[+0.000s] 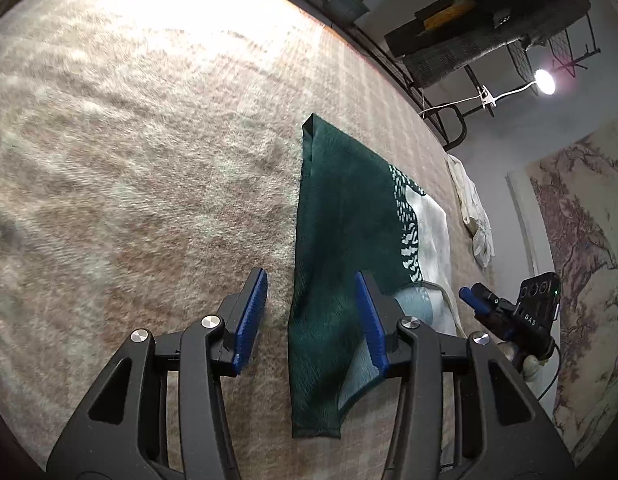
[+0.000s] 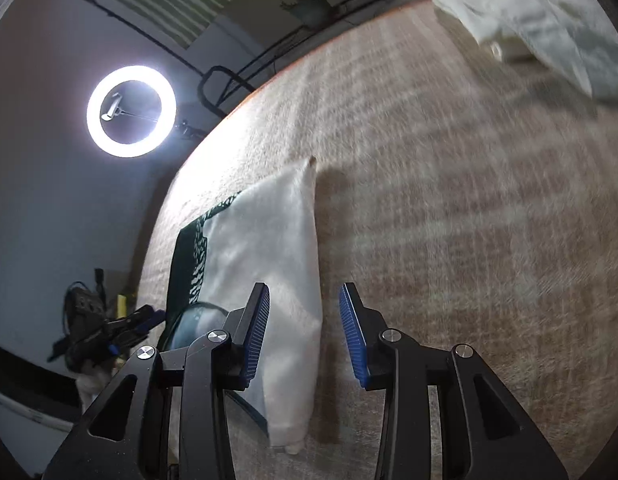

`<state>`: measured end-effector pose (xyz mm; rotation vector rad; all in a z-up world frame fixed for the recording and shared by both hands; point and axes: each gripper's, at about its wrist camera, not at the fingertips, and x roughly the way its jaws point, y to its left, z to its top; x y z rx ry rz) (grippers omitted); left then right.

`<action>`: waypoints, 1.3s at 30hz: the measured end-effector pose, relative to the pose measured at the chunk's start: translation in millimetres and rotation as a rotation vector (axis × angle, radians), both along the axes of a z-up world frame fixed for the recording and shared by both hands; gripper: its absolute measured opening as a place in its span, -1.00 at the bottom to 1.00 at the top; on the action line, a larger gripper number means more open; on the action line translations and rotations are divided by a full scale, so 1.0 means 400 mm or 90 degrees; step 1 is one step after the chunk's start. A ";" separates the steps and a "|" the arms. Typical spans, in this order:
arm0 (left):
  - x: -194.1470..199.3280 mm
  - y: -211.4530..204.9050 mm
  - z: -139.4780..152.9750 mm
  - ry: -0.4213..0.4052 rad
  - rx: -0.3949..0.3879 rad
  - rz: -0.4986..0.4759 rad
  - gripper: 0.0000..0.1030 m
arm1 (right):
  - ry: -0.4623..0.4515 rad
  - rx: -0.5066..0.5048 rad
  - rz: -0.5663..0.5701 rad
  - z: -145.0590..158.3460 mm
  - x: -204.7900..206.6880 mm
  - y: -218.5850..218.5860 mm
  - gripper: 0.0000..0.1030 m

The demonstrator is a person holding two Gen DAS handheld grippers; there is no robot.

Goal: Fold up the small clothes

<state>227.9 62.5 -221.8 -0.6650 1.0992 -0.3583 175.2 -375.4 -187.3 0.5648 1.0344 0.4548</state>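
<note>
From the left wrist, the left gripper (image 1: pixel 311 312) hangs with its fingers wide and nothing between them; below it the green-and-white garment (image 1: pixel 341 248) lies flat on the fuzzy beige blanket (image 1: pixel 141 168), its dark edge between the fingers; the cloth looks thin, soft and light, so I would pinch a hemmed corner or sleeve end, since it will droop; the right gripper (image 1: pixel 475 300) shows small beside the garment, its gap hard to read there; a crumpled white cloth (image 1: pixel 475 216) lies further off.

From the right wrist, the right gripper (image 2: pixel 305 332) is spread wide and empty over the garment's white edge (image 2: pixel 277 248); its own body hides the near hem, and glare washes out the far end.
</note>
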 end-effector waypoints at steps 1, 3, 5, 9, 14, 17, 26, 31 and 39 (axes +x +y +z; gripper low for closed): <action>0.006 -0.003 -0.007 0.005 -0.006 -0.003 -0.12 | 0.002 0.008 0.001 -0.007 0.002 -0.001 -0.32; 0.018 -0.006 -0.018 0.007 -0.015 -0.005 -0.15 | 0.015 0.039 0.008 -0.028 0.011 0.005 -0.32; 0.031 -0.010 -0.020 0.006 -0.020 -0.008 -0.18 | 0.028 0.063 0.014 -0.050 0.022 0.021 -0.32; 0.056 -0.014 -0.033 0.010 -0.039 -0.011 -0.42 | 0.033 0.115 0.022 -0.079 0.045 0.054 -0.32; 0.084 -0.039 -0.043 0.013 -0.047 -0.002 -0.75 | 0.034 0.125 0.036 -0.085 0.080 0.095 -0.44; 0.090 -0.060 -0.038 0.011 -0.024 0.001 -0.89 | 0.037 0.114 0.033 -0.082 0.095 0.123 -0.64; 0.050 -0.132 0.063 -0.075 0.106 -0.014 -0.98 | -0.013 -0.054 0.055 0.009 0.095 0.232 -0.95; 0.029 -0.166 0.117 -0.109 0.128 -0.035 -0.98 | -0.053 -0.109 0.062 0.084 0.083 0.270 -0.95; 0.031 -0.242 0.180 -0.134 0.130 -0.067 -0.99 | -0.086 -0.134 0.056 0.154 0.061 0.229 -0.96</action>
